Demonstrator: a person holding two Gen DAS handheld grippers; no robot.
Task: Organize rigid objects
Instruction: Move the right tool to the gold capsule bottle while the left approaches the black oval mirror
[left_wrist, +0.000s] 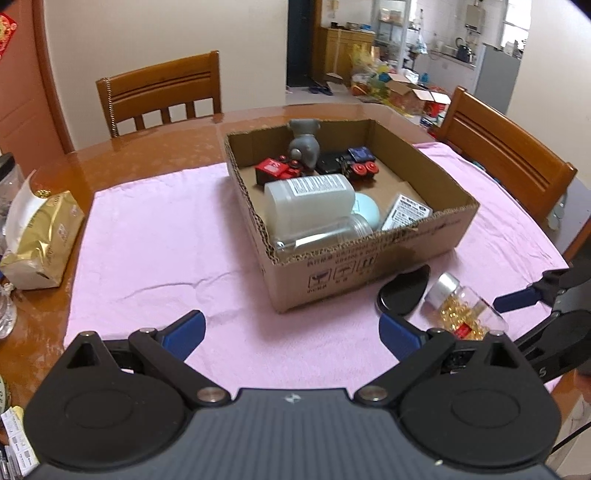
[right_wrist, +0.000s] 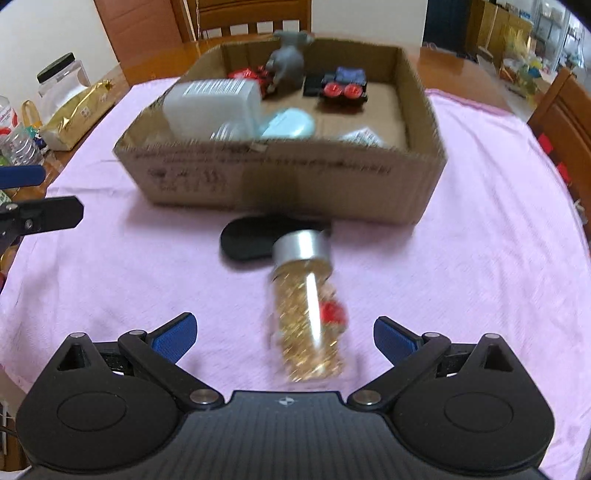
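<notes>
A cardboard box (left_wrist: 369, 266) (right_wrist: 288, 184) sits on the pink cloth. It holds a grey figurine (left_wrist: 303, 144), red and blue toy vehicles (left_wrist: 360, 162), a translucent bottle (left_wrist: 308, 201), a clear jar (left_wrist: 321, 236) and a pale blue case (right_wrist: 288, 123). In front of the box lie a black oval object (left_wrist: 404, 291) (right_wrist: 255, 236) and a clear bottle of gold capsules with a silver cap (left_wrist: 465, 310) (right_wrist: 308, 314). My right gripper (right_wrist: 284, 336) is open, with the capsule bottle lying between its fingers. My left gripper (left_wrist: 291, 330) is open and empty over the cloth.
A gold packet (left_wrist: 40, 236) and jars (right_wrist: 62, 79) stand at the table's left edge. Wooden chairs (left_wrist: 162, 92) (left_wrist: 506, 155) stand behind and to the right. The pink cloth (left_wrist: 155, 251) covers the table's middle.
</notes>
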